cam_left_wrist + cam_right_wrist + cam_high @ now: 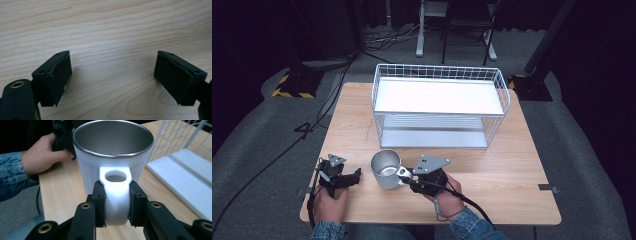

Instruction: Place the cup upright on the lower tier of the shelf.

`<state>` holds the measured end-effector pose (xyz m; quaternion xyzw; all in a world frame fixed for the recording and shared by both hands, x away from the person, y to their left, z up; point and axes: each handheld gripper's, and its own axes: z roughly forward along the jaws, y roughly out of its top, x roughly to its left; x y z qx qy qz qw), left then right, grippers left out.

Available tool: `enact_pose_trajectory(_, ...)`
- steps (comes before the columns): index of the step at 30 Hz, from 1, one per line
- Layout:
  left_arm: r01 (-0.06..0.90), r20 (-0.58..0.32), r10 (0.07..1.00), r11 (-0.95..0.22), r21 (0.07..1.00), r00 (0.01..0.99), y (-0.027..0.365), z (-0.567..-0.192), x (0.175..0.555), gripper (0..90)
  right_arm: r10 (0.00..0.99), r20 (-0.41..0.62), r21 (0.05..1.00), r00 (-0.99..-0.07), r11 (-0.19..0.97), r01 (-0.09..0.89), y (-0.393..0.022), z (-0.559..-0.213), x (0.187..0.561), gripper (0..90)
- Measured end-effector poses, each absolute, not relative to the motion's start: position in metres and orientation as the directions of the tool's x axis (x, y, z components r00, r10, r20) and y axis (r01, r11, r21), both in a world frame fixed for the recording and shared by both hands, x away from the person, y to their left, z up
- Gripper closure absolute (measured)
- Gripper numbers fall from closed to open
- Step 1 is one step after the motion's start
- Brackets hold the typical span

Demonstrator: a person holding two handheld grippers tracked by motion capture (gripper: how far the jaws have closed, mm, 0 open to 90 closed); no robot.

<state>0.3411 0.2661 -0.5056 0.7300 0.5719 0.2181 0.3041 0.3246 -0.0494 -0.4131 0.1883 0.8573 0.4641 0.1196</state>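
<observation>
Hidden, cropped and unreadable parts

In the right gripper view the mug [112, 157] hides most of the left gripper [62, 132] behind it, and the right gripper [117, 206] jaws cover both flanks of the handle [117, 195]; the mug's base is out of sight behind that handle; the wire basket [180, 137] is cut by the top and right edges, its far side unseen; the sleeve [12, 177] runs off the left edge; in the left gripper view the left gripper [112, 75] is cropped at the bottom, so its body cannot be made out; in the high view both forearms leave the bottom edge, and the room beyond the table [522, 165] is too dark to read.
</observation>
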Motion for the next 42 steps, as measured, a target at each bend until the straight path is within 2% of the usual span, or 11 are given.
enact_pose_trajectory(18, 0.702, -0.030, 0.967, -0.161, 0.694, 0.251, 0.266, -0.506, 0.341, 15.0, 0.598, -0.014, 0.866, -0.801, 0.408, 0.289, -0.056, -0.404, 0.388, 71.3)
enact_pose_trajectory(29, 0.703, -0.029, 0.968, -0.161, 0.693, 0.251, 0.266, -0.506, 0.341, 15.0, 0.725, -0.044, 0.880, -0.687, 0.354, 0.318, -0.061, -0.408, 0.425, 71.3)
enact_pose_trajectory(42, 0.702, -0.029, 0.968, -0.161, 0.693, 0.251, 0.266, -0.506, 0.341, 15.0, 0.818, -0.068, 0.872, -0.571, 0.327, 0.365, -0.070, -0.421, 0.449, 71.2)
